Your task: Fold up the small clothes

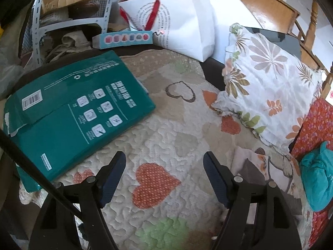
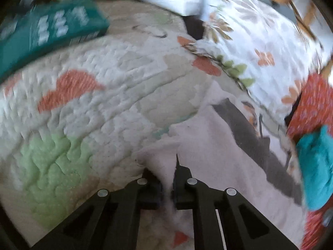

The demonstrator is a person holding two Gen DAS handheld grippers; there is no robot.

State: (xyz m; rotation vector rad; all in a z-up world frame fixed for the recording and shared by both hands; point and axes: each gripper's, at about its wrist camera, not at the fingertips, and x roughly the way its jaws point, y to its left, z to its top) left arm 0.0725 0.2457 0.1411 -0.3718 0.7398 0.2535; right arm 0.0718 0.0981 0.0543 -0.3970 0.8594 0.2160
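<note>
Right wrist view motion-blurred; teal cloth (image 1: 318, 179) cut off by frame edge.

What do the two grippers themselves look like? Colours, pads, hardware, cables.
Both are matte black plastic with triangular cut-outs in the finger arms and round silver pivot pins. The left gripper has dark blue textured pads on its fingers, and a black cable crosses its left side. The right gripper shows a thin white line on its right arm; pad colour hard to tell.

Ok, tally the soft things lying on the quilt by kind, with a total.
Small garments: 2, a white printed one pinched in the right tongs and a teal one.
Pillows: 1, leaf-patterned.
Total: 3.
</note>
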